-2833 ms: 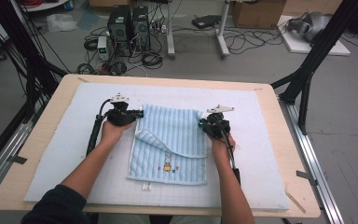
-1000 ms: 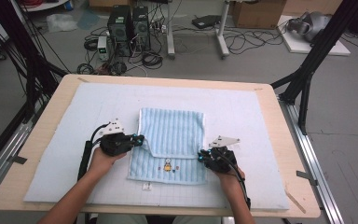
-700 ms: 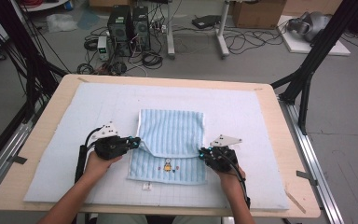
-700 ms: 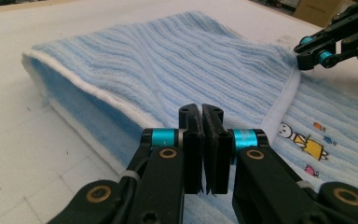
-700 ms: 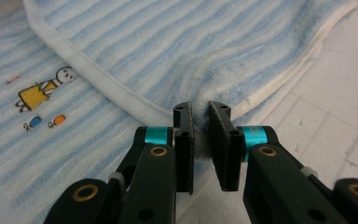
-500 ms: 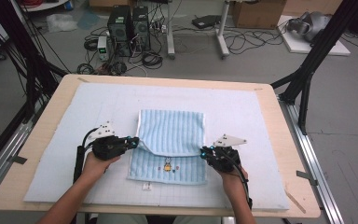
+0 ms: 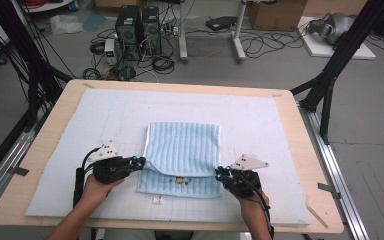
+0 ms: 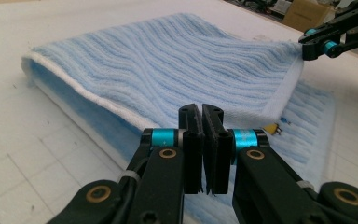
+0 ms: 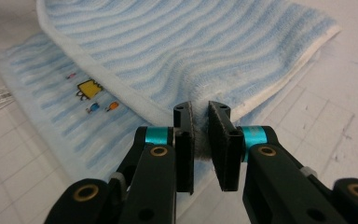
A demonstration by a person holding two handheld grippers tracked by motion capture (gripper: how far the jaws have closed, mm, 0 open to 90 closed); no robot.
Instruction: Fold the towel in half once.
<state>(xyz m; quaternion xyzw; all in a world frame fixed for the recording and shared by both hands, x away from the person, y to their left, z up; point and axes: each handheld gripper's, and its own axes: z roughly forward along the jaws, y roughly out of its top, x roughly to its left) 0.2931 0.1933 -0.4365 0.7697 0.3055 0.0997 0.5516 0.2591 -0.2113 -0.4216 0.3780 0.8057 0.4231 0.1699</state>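
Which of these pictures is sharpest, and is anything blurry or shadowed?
High view: evenly lit, soft, slightly grainy, the blue striped terry towel readable. Left gripper view: towel ridges crisp, the cardboard box behind blurred, shadow under the raised fold. Right gripper view: sharp weave, the black jaws of the right gripper slightly soft.

Black tool [image 8: 201, 140] jaws, cyan collars, brass screws

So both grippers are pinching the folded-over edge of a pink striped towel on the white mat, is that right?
Not quite: the towel is light blue with white stripes, not pink, as the high view shows. The rest holds: the left gripper and the right gripper each pinch a corner of its folded-over edge, and it lies on the white mat.
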